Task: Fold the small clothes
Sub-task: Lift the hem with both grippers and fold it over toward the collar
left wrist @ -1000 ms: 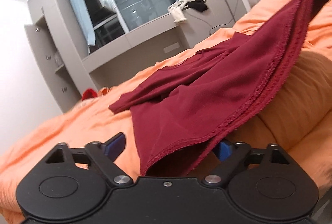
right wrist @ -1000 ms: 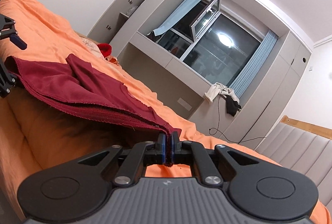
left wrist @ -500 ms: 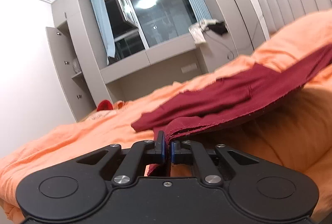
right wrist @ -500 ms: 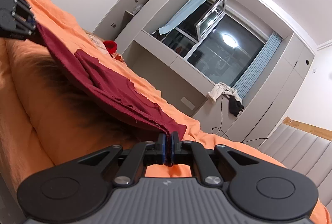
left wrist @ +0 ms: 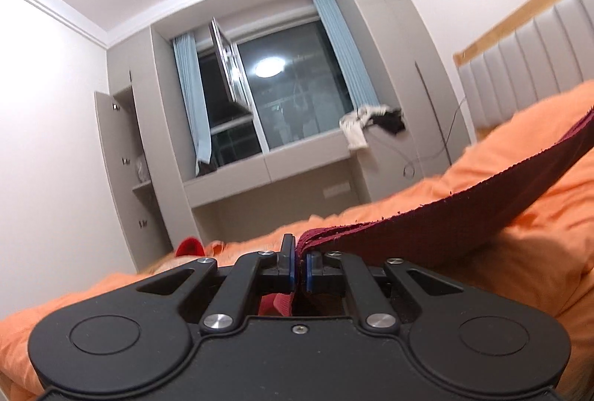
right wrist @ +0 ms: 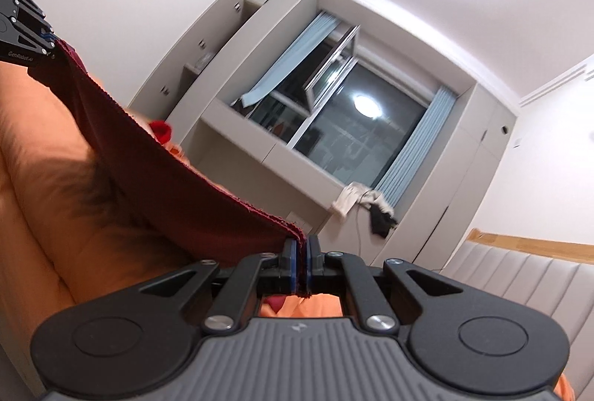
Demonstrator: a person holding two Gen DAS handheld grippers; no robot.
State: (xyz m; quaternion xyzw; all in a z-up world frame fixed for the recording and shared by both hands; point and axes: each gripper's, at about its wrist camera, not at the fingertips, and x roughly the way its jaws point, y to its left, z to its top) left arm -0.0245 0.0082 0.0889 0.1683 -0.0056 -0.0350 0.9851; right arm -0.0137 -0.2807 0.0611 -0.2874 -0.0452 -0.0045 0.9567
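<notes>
A dark red garment hangs stretched in the air above the orange bed. My left gripper is shut on one corner of it. My right gripper is shut on the other corner of the garment. In the right wrist view the cloth runs taut up to the left gripper at the upper left. Both grippers point up toward the window wall. The lower part of the garment is hidden below the grippers.
The orange bed cover lies below, with a padded grey headboard at the right. Grey cabinets and a window fill the far wall. A red item lies at the bed's far edge.
The left gripper closed on the garment's corner a second ago. Both grippers have since lifted and tilted upward, pulling the cloth taut off the bed.
</notes>
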